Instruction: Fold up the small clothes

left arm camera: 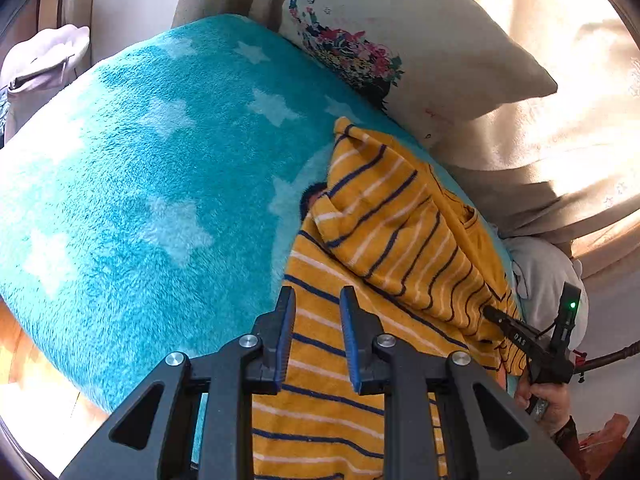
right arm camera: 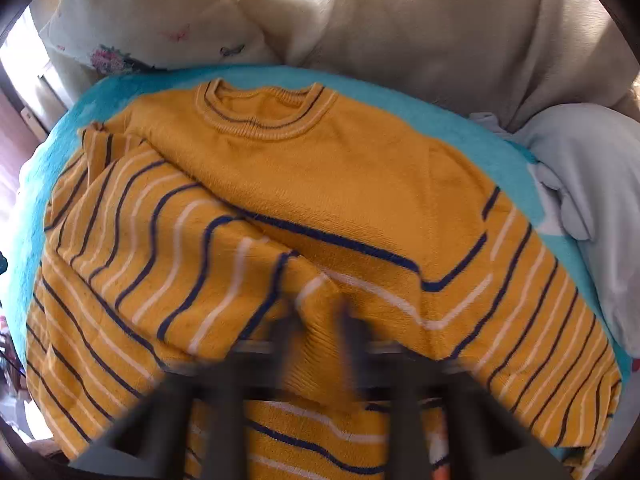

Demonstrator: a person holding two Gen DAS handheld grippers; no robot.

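Left wrist view: a teal fleece blanket (left arm camera: pixel 132 184) patterned with pale stars covered the bed, with a floral-printed pillow (left arm camera: pixel 404 52) propped at its far edge and cream bedding (left arm camera: pixel 560 152) catching strong sunlight beyond. A grey garment (left arm camera: pixel 44 64) lay off to the far left, and a strip of wooden floor (left arm camera: pixel 16 344) showed at the lower left. The mustard striped sweater (left arm camera: pixel 340 360) lay on the blanket's right side, one sleeve folded back across its body. The left gripper (left arm camera: pixel 318 304) hovered above the sweater's striped hem, its blue-padded fingers (left arm camera: pixel 286 320) slightly parted and holding nothing. At the right edge a hand (left arm camera: pixel 548 400) held the right gripper (left arm camera: pixel 490 312), whose tip met a raised fold of the sweater.

The right wrist view showed the same sweater spread across the blanket — round neckline at the far side, navy and white stripes lower down — with a pale blue cloth (right arm camera: pixel 592 208) bunched to the right. The right gripper's fingers (right arm camera: pixel 352 344), blurred in the frame, stood drawn together on a ribbed cuff of the folded sleeve, which hid part of the sweater's front.
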